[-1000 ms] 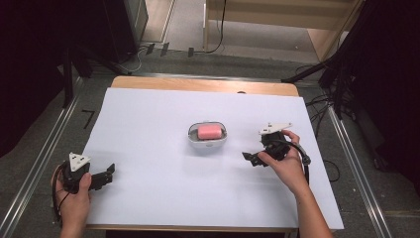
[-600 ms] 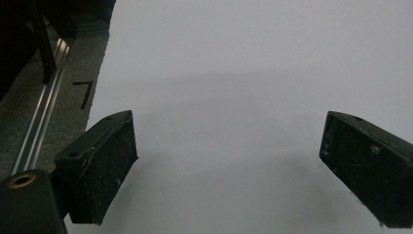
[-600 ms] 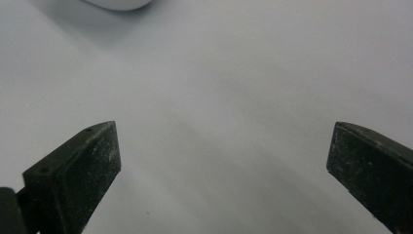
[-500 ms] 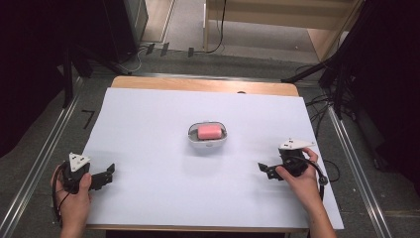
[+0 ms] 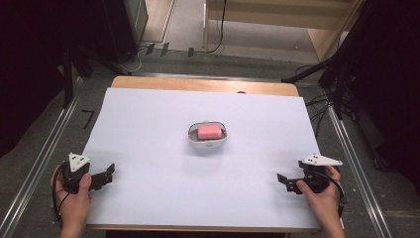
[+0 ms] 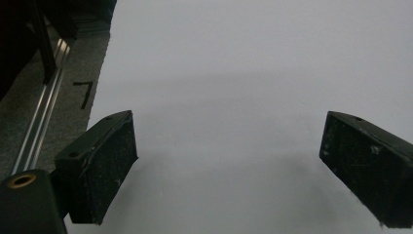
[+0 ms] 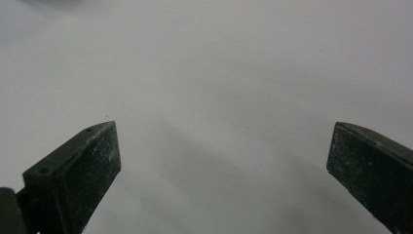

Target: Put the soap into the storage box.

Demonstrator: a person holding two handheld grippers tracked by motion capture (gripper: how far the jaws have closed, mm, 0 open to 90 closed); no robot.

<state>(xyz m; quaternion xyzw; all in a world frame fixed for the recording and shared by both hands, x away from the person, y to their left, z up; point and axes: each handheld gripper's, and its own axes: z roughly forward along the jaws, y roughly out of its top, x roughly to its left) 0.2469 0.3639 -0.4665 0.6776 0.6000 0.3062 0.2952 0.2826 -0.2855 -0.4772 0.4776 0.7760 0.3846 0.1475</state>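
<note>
Resting low at the near left corner of the white-covered desk (image 5: 148,124): the left gripper (image 5: 108,174), held in the person's left hand (image 5: 74,196), grey three-cornered plate on top, jaws aimed toward the middle of the desk. Spread wide in the left gripper view, nothing but bare white sheet between the two black pads, one low at the left and the other low at the right. Off to that gripper's left side, a strip of grey floor, a metal rail (image 6: 41,124) and a small black mark on the floor (image 6: 84,92).

Resting low at the near right corner: the right gripper (image 5: 283,181), held in the person's right hand (image 5: 322,196), jaws aimed leftward across the desk. Likewise spread wide in the right gripper view, with only plain white surface between the pads and nothing gripped.

Well apart from both grippers, roughly midway between them and farther from the person: a small white bowl (image 5: 208,142) on the sheet, with a pink block (image 5: 210,131) lying inside it. Ahead and to the right of the left gripper, ahead and to the left of the right gripper. Untouched by either.

Beyond the far edge of the sheet, a band of bare wood (image 5: 198,85); past that, cables on grey floor.
</note>
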